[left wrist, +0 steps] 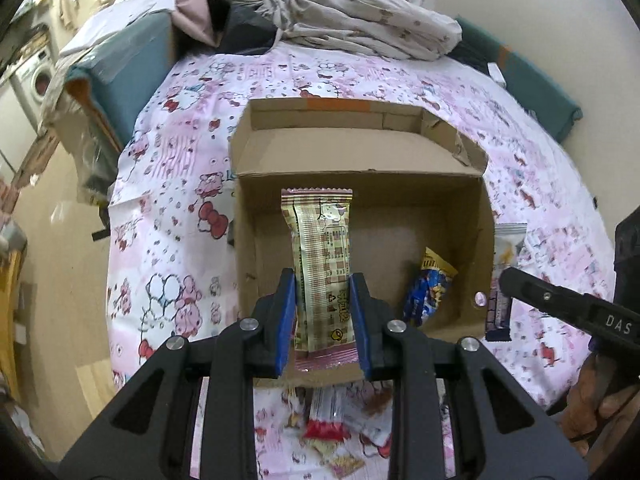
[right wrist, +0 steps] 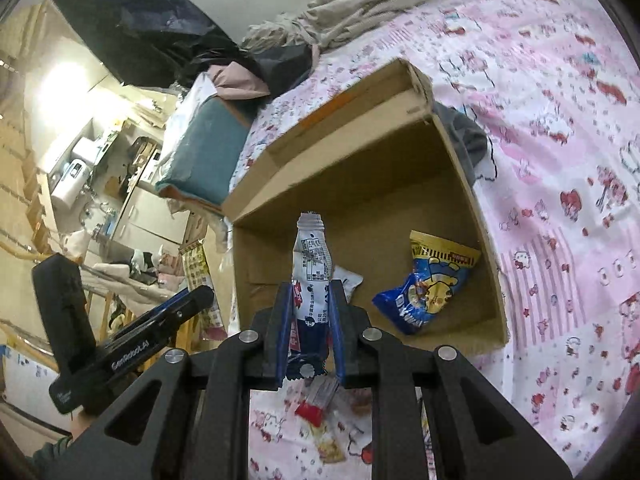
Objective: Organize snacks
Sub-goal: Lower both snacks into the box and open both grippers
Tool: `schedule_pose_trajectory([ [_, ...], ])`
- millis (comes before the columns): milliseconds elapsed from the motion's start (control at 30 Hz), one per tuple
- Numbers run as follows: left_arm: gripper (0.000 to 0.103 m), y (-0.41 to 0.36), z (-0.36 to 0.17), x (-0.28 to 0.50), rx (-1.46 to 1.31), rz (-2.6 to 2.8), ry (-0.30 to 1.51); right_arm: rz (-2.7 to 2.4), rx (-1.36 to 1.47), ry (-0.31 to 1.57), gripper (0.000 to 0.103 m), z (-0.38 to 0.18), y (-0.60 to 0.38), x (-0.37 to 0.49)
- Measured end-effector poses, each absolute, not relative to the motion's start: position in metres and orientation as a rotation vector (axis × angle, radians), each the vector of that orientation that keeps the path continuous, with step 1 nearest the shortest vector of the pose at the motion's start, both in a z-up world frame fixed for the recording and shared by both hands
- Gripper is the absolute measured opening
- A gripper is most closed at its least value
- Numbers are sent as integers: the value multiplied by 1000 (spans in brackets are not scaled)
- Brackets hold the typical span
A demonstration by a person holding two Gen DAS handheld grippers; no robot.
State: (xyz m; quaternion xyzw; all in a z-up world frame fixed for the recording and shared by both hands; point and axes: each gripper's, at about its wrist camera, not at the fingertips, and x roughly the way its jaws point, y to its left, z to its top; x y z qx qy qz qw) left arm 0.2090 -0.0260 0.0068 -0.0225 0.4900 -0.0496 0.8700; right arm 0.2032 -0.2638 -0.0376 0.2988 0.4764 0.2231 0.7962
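An open cardboard box (left wrist: 245,240) (right wrist: 472,216) lies on a pink cartoon-print bedspread (left wrist: 168,200). Inside it rests a blue and yellow snack bag (left wrist: 430,292) (right wrist: 424,296), with a small white packet (right wrist: 350,280) beside it. My left gripper (left wrist: 322,280) is shut on a beige snack bar (left wrist: 320,240) with pink ends, held above the box's near left part. My right gripper (right wrist: 312,286) is shut on a white and navy packet (right wrist: 312,264) over the box's near edge. Each gripper shows in the other's view, the right gripper (left wrist: 508,278) and the left gripper (right wrist: 204,294).
Several loose snack packets, one red and white (left wrist: 326,428) (right wrist: 314,406), lie on the bedspread before the box. Crumpled floral bedding (left wrist: 360,20) is piled at the back. A teal-wrapped carton (left wrist: 120,76) stands at the bed's left edge, with floor beyond.
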Motion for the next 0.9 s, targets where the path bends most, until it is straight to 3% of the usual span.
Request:
schedule_pose_trajectory([
  [333,23,-33,-36,220,-43,-117,1022,425,609,1067,19,-69,-264,206],
  [900,23,-37,-48,218,-33,-133,1032,417,573,1100,21,-77,-251,214],
])
